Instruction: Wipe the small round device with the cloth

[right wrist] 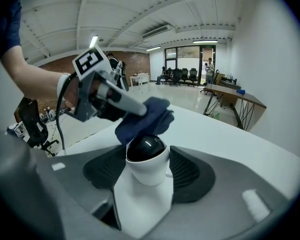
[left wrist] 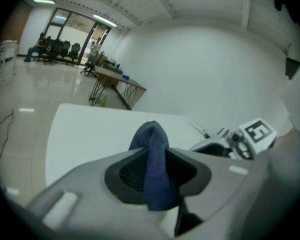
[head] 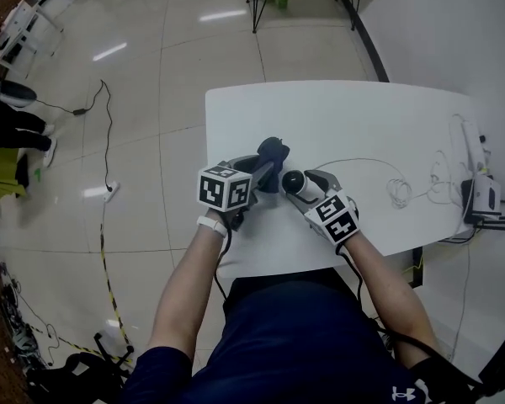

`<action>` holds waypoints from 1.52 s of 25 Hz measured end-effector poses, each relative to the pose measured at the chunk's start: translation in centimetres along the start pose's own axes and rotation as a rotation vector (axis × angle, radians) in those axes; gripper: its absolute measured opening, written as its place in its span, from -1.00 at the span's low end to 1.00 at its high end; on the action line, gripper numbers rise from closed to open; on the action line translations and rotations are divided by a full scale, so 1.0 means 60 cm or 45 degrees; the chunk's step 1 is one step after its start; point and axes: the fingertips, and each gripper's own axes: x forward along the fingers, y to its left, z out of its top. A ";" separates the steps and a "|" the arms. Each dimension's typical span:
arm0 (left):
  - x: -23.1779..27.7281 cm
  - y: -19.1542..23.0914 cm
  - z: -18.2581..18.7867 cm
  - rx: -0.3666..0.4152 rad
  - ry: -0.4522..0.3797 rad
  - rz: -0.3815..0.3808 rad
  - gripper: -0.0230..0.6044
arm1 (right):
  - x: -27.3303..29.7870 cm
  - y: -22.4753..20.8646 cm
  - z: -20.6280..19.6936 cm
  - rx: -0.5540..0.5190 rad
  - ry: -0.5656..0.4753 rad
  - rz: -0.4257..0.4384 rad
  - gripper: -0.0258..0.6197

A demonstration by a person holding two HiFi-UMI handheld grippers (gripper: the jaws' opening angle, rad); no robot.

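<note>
Fingers (left wrist: 126, 173) of your left gripper (left wrist: 157, 176) are drawn narrow on a fold of the dark blue cloth (left wrist: 151, 149). The fold stands up between the pads and bunches out past their tips, so the soft wad meets the work rather than the hard jaw. Your right gripper (right wrist: 147, 179) has its fingers (right wrist: 192, 171) clamped on the white body of the small round device (right wrist: 146, 154). You grip it low, which leaves the glossy black dome standing clear of the pads and free to be rubbed. In the head view the two tools meet at the centre of the frame, over the near part of the white table (head: 362, 124). The left one comes in from the left and the right one from the lower right, so the cloth is brought to the device and not the other way round. In the right gripper view the cloth hangs at the upper edge of the dome, just behind it; whether it actually touches there I cannot tell. By my reading the wipe is at its contact stage: you need to press the wad onto the dome and sweep across it while your right hand holds firm. Watch that the thin fold does not slide out of the pads, and that the smooth body does not twist in its clamp. Loose cables (head: 400, 188) lie at centre right, well apart from your work.
</note>
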 end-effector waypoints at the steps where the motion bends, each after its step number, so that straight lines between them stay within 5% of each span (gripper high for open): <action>1: -0.017 -0.018 0.024 0.044 -0.035 -0.037 -0.59 | 0.000 0.000 -0.001 -0.001 0.001 0.001 -0.06; 7: -0.046 -0.158 0.073 0.509 0.105 -0.318 -0.59 | 0.002 -0.003 -0.004 0.021 -0.023 -0.006 -0.05; 9: -0.031 -0.179 0.063 0.582 0.179 -0.373 -0.59 | 0.002 -0.001 -0.002 0.029 -0.039 -0.008 -0.05; 16: 0.009 -0.173 0.030 0.580 0.351 -0.461 -0.59 | 0.003 0.003 0.002 0.076 -0.073 0.007 -0.05; 29: 0.070 -0.055 0.008 0.490 0.555 -0.419 -0.59 | -0.002 0.003 -0.003 0.160 -0.079 0.015 -0.05; 38: 0.099 -0.020 -0.042 0.626 0.717 -0.392 -0.59 | -0.002 0.003 -0.004 0.202 -0.074 0.022 -0.04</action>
